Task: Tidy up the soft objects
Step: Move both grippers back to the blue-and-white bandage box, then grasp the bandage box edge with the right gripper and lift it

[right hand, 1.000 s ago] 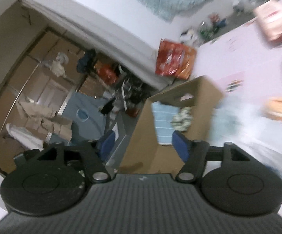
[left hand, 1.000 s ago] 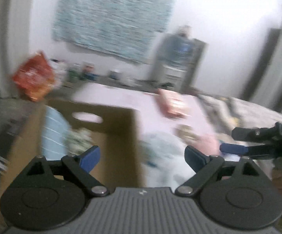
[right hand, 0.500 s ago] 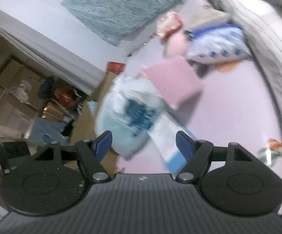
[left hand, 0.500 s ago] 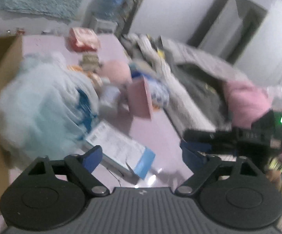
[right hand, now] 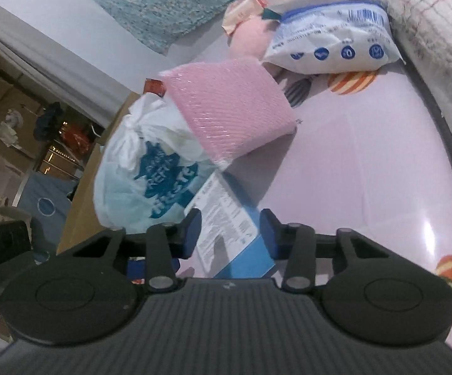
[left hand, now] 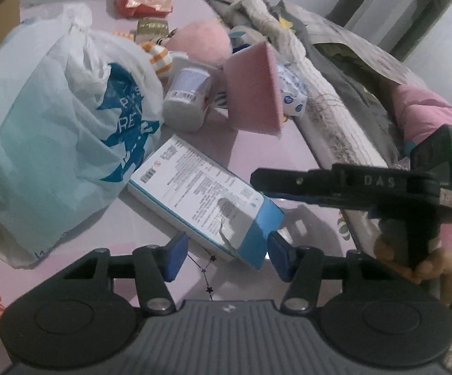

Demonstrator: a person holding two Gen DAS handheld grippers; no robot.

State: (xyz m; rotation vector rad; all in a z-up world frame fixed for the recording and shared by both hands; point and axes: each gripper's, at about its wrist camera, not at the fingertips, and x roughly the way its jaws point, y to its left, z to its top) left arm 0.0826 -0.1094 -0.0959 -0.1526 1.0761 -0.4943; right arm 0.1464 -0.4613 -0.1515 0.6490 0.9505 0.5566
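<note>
Both hand-held grippers have swung down from the cardboard box view onto the pink bedsheet [left hand: 288,162]. Left hand-held gripper [left hand: 226,251] and right hand-held gripper [right hand: 227,234] are closing around opposite ends of the blue-and-white flat pack [left hand: 201,200], pads not yet pressing. Pack is lying beside the tied plastic bag [left hand: 54,125]. I am reading this as the next pickup starting.

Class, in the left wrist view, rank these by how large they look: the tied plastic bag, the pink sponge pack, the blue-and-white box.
1. Plastic bag, clearly largest.
2. Blue-and-white box; nearer, so unsure.
3. Pink sponge pack.
</note>
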